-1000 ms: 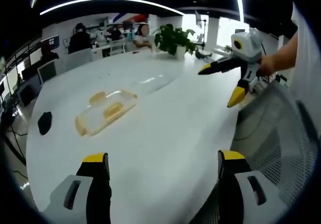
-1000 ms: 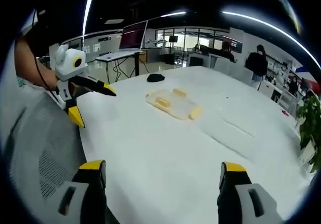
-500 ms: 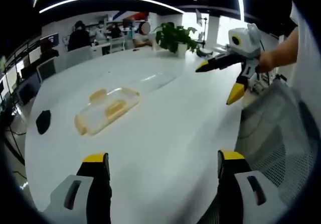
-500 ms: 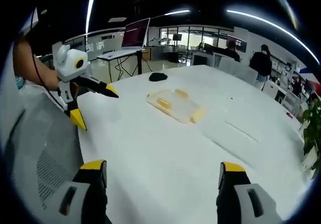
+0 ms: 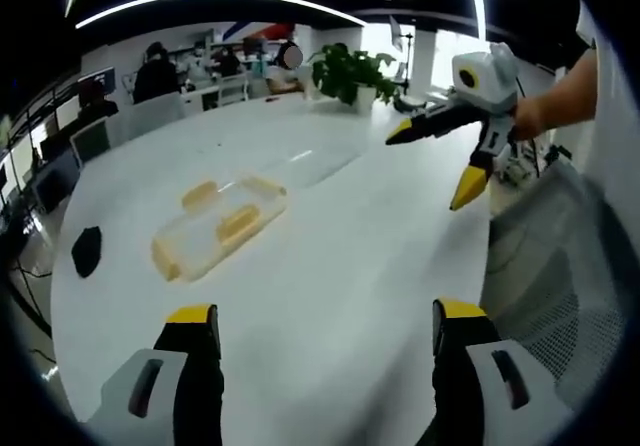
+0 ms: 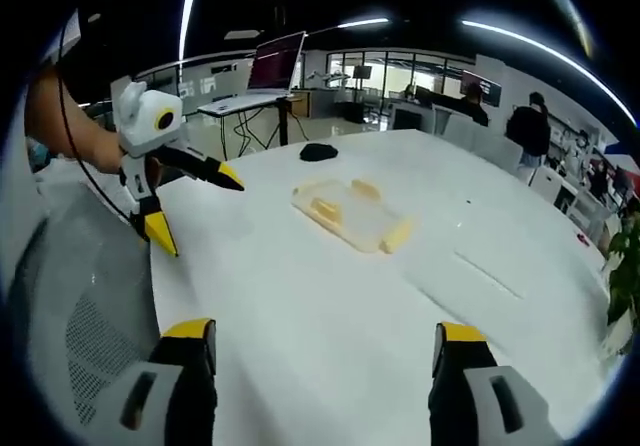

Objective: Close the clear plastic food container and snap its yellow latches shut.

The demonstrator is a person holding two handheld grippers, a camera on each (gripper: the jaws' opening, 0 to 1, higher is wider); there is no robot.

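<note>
Looking along the left gripper [image 5: 318,331] first: its two yellow-tipped black jaws stand wide apart with nothing between them, just bare white round table [image 5: 350,256] underneath. The clear plastic food container with yellow latches [image 5: 219,227] lies flat on the table, ahead of the jaws and off to the left, well apart from both tips. Can't tell from here if the lid is properly seated or the latches are snapped. Further left of it there's a small black object [image 5: 87,250] near the table edge. Up to the right the right gripper [image 5: 430,154] hangs over the table in a person's hand [image 5: 530,121], jaws spread wide, nothing in them. A green potted plant [image 5: 348,74] sits at the far end, and a grey mesh chair [image 5: 560,286] is on the right.

Right gripper view: its own jaws are also wide apart and hold nothing. The container sits ahead, roughly centred between them but well out of reach. The left gripper is off to the left, jaws splayed, gripping nothing, above the chair's mesh back.
</note>
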